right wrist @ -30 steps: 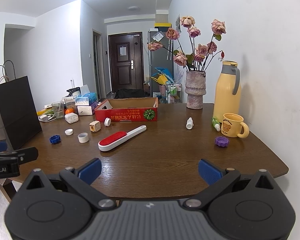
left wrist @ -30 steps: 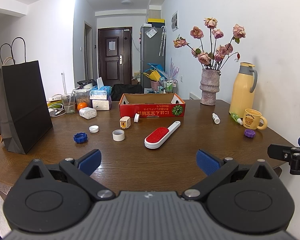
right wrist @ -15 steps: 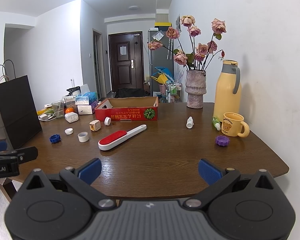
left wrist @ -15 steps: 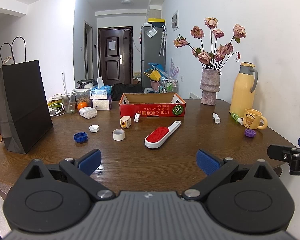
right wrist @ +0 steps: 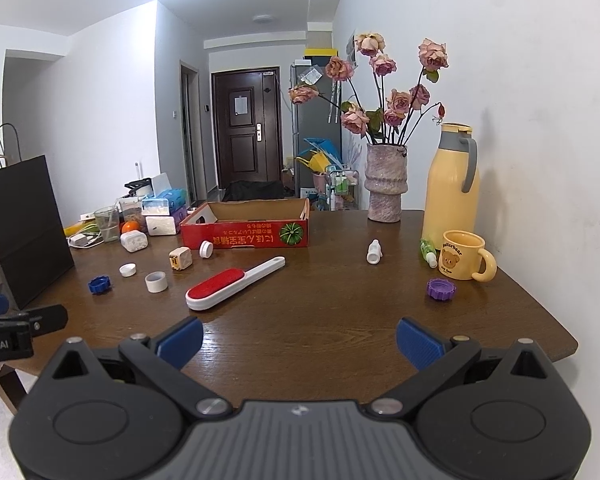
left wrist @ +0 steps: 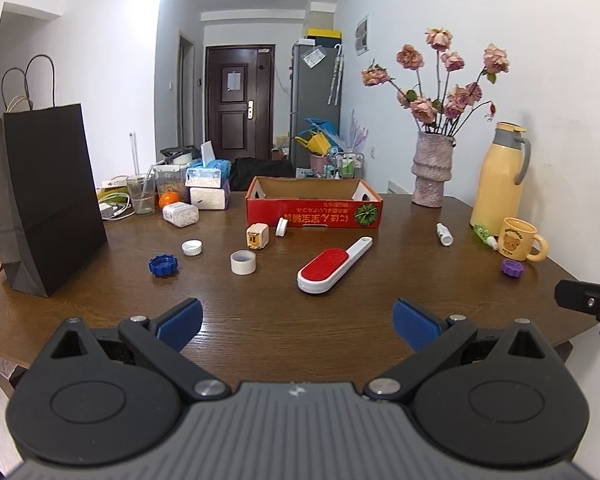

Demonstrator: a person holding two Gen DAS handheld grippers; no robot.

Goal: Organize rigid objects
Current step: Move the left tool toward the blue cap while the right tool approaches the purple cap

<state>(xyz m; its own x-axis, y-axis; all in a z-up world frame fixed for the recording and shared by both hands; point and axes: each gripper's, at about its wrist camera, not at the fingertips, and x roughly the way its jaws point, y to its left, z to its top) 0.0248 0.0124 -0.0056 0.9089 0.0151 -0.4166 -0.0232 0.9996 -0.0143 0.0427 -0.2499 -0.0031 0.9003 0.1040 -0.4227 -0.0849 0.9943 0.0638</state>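
Diagonally lies the lint brush (left wrist: 332, 265) — handle (white) toward the box (left wrist: 313, 212).

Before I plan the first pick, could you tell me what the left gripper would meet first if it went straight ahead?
Probably the red-and-white lint brush, lying just right of the open left gripper's centre line. Bare brown wooden table lies between them; depth is uncertain.

Three caps (left wrist: 163, 266); one lint brush (left wrist: 332, 266); one box (left wrist: 313, 208); one mug (left wrist: 521, 239).
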